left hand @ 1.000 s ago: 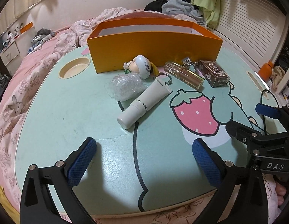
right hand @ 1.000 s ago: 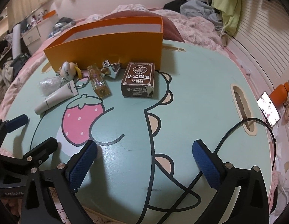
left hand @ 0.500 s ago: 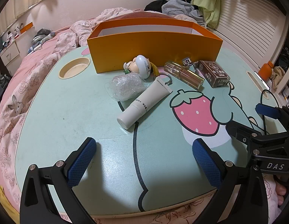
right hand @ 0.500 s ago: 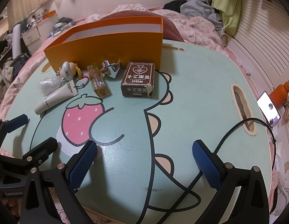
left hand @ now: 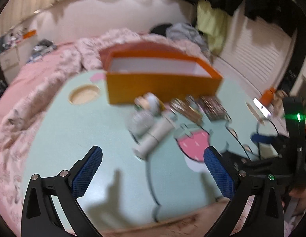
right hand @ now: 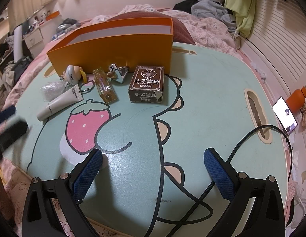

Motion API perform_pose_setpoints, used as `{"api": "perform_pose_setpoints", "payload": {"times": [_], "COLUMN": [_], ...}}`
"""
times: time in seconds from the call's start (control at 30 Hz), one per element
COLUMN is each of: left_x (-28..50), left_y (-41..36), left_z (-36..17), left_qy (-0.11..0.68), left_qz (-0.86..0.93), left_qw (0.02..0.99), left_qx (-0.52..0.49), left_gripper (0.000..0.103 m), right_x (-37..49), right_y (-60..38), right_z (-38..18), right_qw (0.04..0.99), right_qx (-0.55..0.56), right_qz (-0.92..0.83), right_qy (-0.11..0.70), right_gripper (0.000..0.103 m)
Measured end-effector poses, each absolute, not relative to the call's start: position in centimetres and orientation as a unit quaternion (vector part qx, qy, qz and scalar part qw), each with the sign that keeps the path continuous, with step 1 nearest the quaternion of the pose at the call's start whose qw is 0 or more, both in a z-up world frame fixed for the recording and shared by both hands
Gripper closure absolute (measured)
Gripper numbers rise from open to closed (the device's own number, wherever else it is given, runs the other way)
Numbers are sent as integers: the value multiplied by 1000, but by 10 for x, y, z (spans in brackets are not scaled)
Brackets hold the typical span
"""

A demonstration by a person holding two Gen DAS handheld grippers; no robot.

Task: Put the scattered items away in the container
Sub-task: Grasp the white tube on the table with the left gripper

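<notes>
An open orange box [right hand: 117, 45] stands at the far side of the mint-green table [right hand: 208, 90]; it also shows, blurred, in the left wrist view [left hand: 160, 83]. In front of it lie a white tube [right hand: 60, 102], a crumpled clear wrap [right hand: 51, 89], a small white figure on a key ring [right hand: 71, 75], a clear perfume bottle [right hand: 103, 86], a chrome piece [right hand: 119, 74] and a brown card box [right hand: 147, 85]. My left gripper [left hand: 153, 169] is open and empty, above the near table, short of the tube [left hand: 155, 138]. My right gripper [right hand: 153, 169] is open and empty.
The table lies on a bed with pink bedding [right hand: 208, 33]. A round cup recess [left hand: 84, 95] sits left of the box and a slot handle [right hand: 256, 114] at the right. A black cable [right hand: 241, 144] crosses the near right. A phone [right hand: 284, 114] and an orange bottle [right hand: 297, 99] lie beyond the right edge.
My left gripper has swung left and lifted, so its view is now blurred and the items sit further right. My right gripper has hardly moved.
</notes>
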State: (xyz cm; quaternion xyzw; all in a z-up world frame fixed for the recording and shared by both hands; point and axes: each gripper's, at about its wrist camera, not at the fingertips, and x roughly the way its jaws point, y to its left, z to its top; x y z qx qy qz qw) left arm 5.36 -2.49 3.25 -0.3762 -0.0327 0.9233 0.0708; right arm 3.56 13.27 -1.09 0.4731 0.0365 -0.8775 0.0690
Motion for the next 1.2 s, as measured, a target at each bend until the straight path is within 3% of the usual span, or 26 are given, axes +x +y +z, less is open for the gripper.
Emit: {"api": "perform_pose_setpoints", "payload": {"times": [0.07,0.13,0.3,0.37,0.43,0.5,0.9,0.93,1.0,1.13,1.2], "left_x": [47,38,20,13,6,4,-5,-6,-5,4,13], "left_y": [-31,-38,-45,-40,-37,-32,1,3,7,8,5], "left_z": [31,27,16,10,4,2,4,3,2,4,10], "left_qy": [-19,-15,-27,-29,-36,-45,-19,-14,0,-5,-17], "left_qz": [923,919,906,899,888,885,883,883,885,884,887], "left_qw": [63,59,80,95,106,117,126,125,119,140,148], "left_qx": [-379,-390,-414,-427,-445,-449,-451,-452,-449,-445,-437], "left_gripper": [2,17,18,30,52,62,64,68,83,84,84], "right_x": [36,36,36,36,36,36,40,41,42,40,37], "right_y": [133,133,133,133,133,133,144,147,154,156,147], "right_z": [-11,-11,-12,-12,-12,-12,-5,-4,-1,4,9], "right_qw": [69,69,69,69,69,69,92,96,103,127,150], "right_qx": [473,473,473,473,473,472,457,452,444,438,433], "right_qz": [-878,-878,-878,-878,-878,-878,-885,-886,-889,-888,-888], "right_qy": [37,37,37,37,37,37,-8,-21,-45,-65,-51], "right_gripper": [0,0,0,0,0,0,1,1,8,27,44]}}
